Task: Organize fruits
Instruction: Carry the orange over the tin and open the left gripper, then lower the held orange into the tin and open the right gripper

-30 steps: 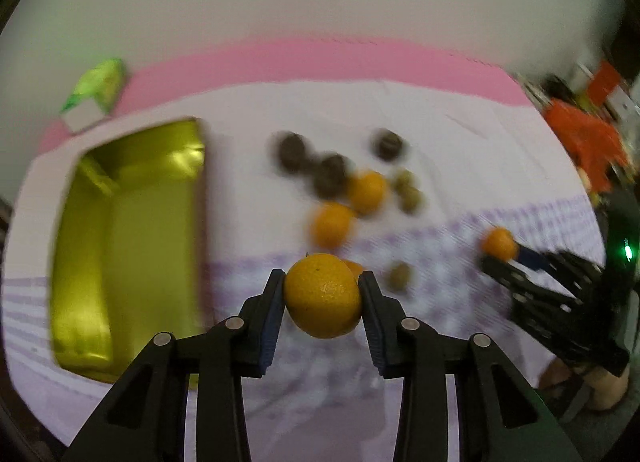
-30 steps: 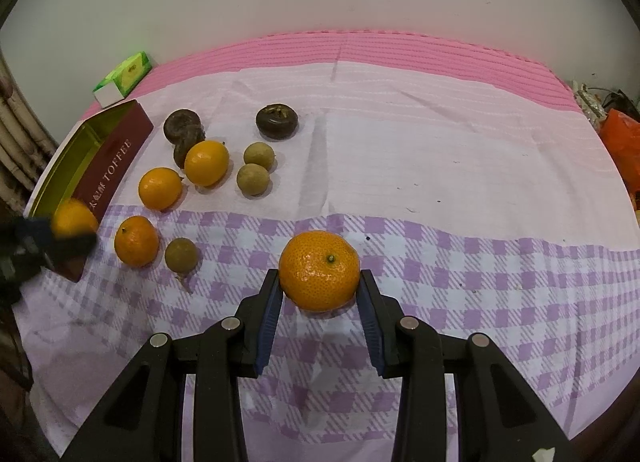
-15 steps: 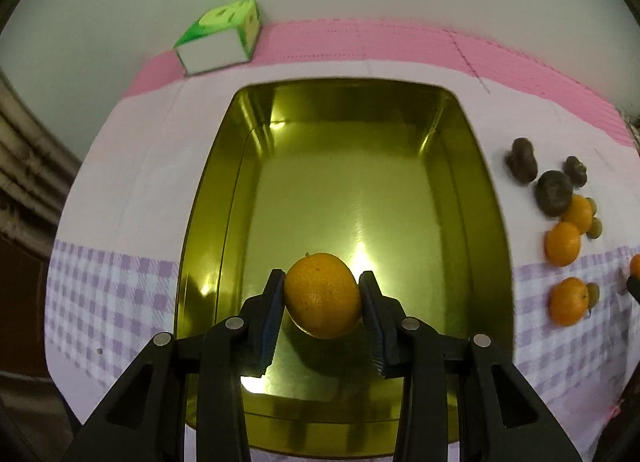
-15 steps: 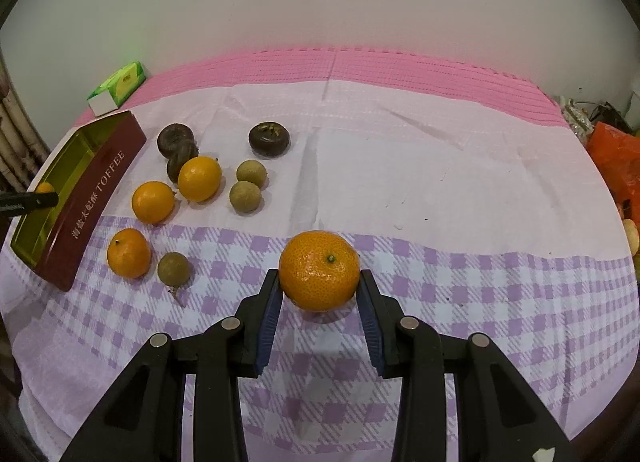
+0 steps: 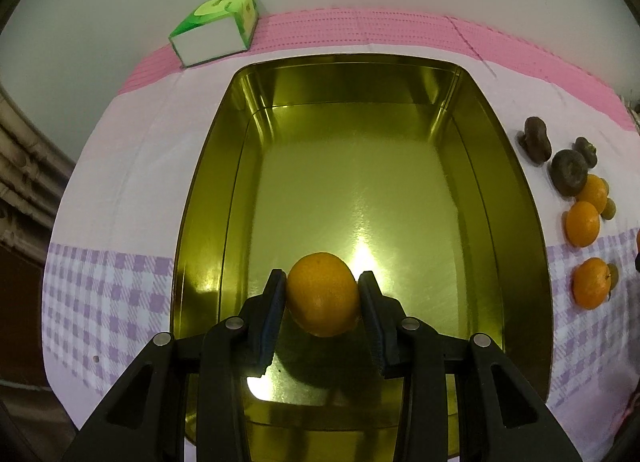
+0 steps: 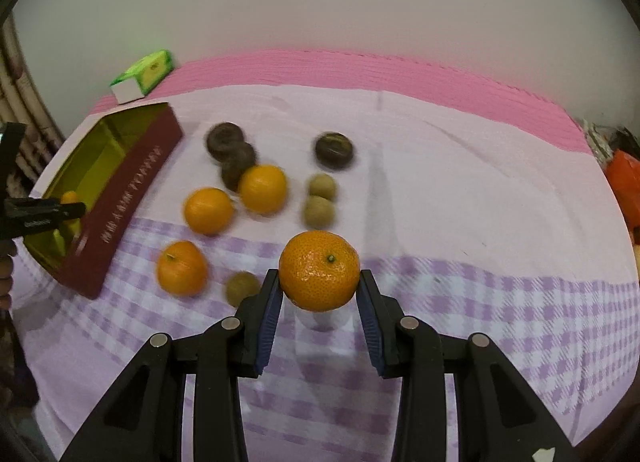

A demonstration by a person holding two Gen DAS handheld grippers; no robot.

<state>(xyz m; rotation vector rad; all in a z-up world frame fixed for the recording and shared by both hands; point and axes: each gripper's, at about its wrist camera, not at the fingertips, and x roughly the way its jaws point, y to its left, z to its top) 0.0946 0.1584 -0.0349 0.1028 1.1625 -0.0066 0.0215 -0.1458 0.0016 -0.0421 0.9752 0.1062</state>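
Left tongs now over the gold tin, pinching an orange.
Right tongs, pinching a mandarin, shift toward the tin at 9 o'clock; release comes next.

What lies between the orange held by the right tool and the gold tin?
In the right wrist view, loose oranges and one small brown fruit lie between that orange and the tin.

Tin glossy gold metal; tablecloth matt woven cloth; orange dimpled, shiny.
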